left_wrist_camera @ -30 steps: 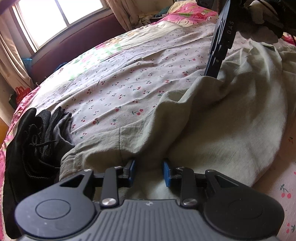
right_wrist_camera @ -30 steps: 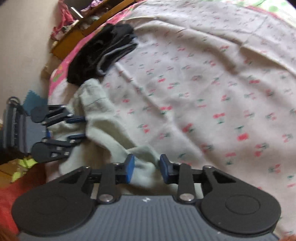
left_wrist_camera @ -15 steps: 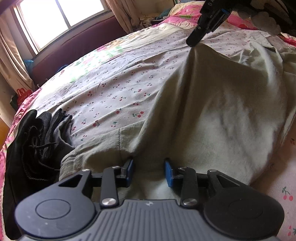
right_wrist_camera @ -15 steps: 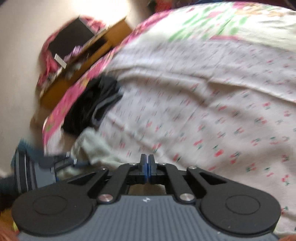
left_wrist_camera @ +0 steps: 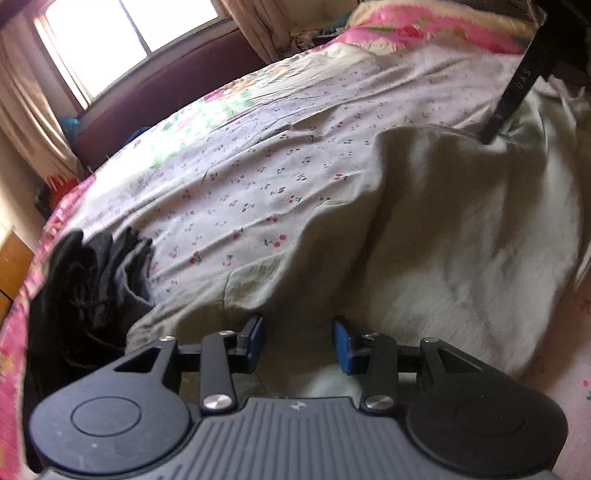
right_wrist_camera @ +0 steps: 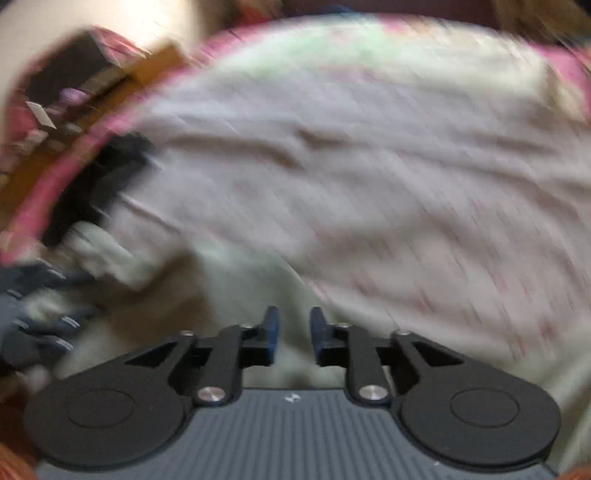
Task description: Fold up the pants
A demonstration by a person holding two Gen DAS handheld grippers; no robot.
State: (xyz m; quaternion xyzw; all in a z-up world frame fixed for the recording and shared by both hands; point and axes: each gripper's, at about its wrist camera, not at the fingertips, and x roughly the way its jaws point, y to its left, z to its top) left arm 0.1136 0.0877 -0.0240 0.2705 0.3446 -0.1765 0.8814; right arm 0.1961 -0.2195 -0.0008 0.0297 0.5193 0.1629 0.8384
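Note:
Pale green pants lie crumpled along the near side of the bed, their hem end toward the left. My left gripper sits low over that end, its jaws opening, with cloth in the gap and the pads clear of it. In the left wrist view, one black finger of the right gripper comes down onto the pants at the far right. The right wrist view is blurred: my right gripper has its jaws opening over the pants, nothing pinched. The left gripper shows there at the left edge.
A heap of black clothes lies at the bed's left end, also dark in the right wrist view. The cherry-print sheet stretches beyond the pants. A window and pink bedding are behind; wooden furniture stands past the bed.
The right gripper pinched shut, lifted a fold of the pants, then swung right, came down and opened. The pants now spread wider over the sheet. The left jaws widened a little.

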